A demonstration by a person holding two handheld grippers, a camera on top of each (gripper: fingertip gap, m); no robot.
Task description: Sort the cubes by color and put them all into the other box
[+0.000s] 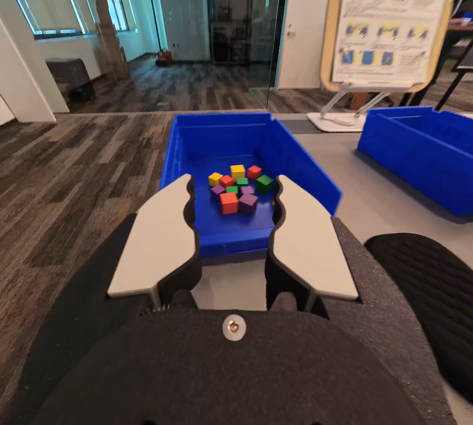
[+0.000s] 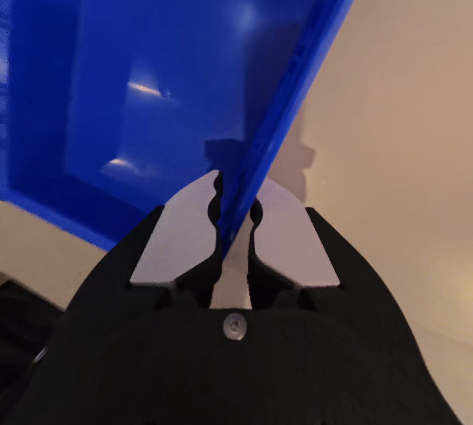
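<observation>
Several small cubes lie in a loose pile on the floor of a blue box (image 1: 294, 156): yellow (image 1: 237, 171), red (image 1: 228, 202), green (image 1: 264, 183) and purple (image 1: 247, 202). My left gripper (image 1: 234, 178) is open and empty, held above the near end of this box with the pile showing between its fingers. A second blue box (image 1: 409, 156) stands to the right and looks empty in the right wrist view. My right gripper (image 2: 240, 182) is shut on that box's side wall (image 2: 294, 80), one finger inside and one outside. The right wrist view is blurred.
Both boxes stand on a grey table (image 1: 358, 195), whose left edge runs beside the cube box with carpet floor (image 1: 76, 182) beyond. A poster board on a white stand (image 1: 384, 16) is behind the second box. A black padded shape (image 1: 422, 297) sits at the near right.
</observation>
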